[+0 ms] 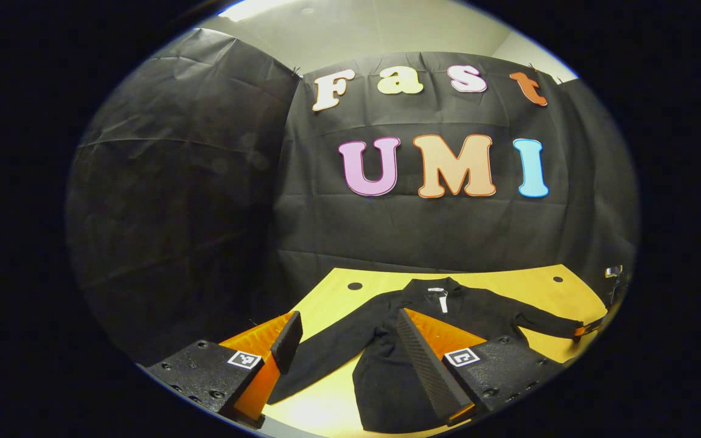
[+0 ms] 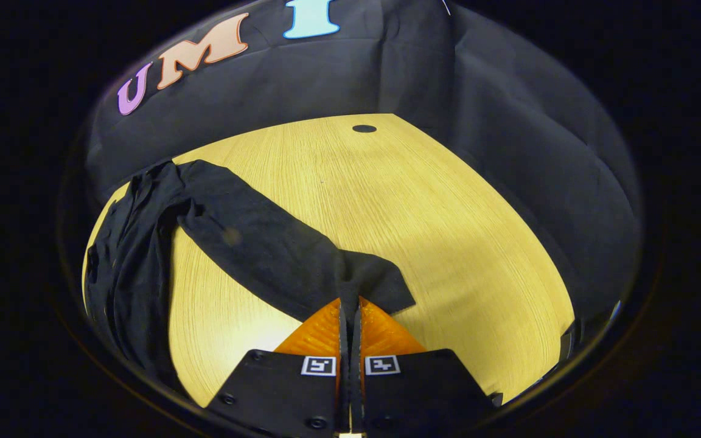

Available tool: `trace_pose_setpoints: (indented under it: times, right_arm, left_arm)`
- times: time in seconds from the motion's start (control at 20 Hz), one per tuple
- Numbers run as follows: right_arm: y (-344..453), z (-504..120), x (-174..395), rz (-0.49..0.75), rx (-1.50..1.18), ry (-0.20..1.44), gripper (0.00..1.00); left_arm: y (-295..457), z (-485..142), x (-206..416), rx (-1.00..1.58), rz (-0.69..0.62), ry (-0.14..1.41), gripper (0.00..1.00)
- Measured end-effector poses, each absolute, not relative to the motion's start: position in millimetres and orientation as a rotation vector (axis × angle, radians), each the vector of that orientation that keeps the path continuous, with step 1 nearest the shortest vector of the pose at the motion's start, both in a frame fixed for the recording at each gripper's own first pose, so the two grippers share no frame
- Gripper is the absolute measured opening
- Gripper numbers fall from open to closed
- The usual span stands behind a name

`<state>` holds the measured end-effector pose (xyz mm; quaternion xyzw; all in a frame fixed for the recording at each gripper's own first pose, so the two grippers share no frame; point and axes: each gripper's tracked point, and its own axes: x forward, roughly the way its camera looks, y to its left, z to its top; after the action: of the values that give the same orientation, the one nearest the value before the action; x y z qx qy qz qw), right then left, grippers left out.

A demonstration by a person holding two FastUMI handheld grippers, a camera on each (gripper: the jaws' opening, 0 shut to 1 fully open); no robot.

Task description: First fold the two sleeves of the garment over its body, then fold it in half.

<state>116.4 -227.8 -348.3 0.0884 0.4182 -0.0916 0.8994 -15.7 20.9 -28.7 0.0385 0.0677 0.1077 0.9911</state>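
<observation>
Fingers of the right gripper were pressed together on the cuff end of the right sleeve, a ridge of cloth pinched between them in the right gripper view. Fingers of the left gripper stood spread wide, holding nothing, poised above the near part of the garment.

Item: garment, black, long-sleeved, lying flat on the yellow wooden worktop, collar toward the far wall, both sleeves angled outward from the body. White tag at the neck.

Handling, as judged: light, soft, limp cloth; it would drape and sag from any single hold and could drag across the smooth worktop rather than fold cleanly. Not fragile.

Hold points, as judged: cuff ends for the sleeve folds; hem corners or shoulders for the halving. The left sleeve lay free, just beside the open fingers.
</observation>
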Motion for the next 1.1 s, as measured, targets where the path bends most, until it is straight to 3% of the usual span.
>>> trace_pose_setpoints:
  times: [0.4,0.75,1.1]
  right_arm:
    - [-226.9,-329.5,126.6,-0.185,0.201,0.846,0.02]
    - [-187.6,-239.5,192.5,-0.085,0.182,0.687,0.02]
    - [-82.1,-150.8,247.7,0.048,0.149,0.555,0.02]
  left_arm:
    - [24.6,-39.9,-23.0,0.052,0.276,0.135,0.96]
    - [37.7,-45.9,-21.8,0.062,0.285,0.148,0.96]
    - [65.4,-58.8,-16.7,0.033,0.239,0.189,0.93]
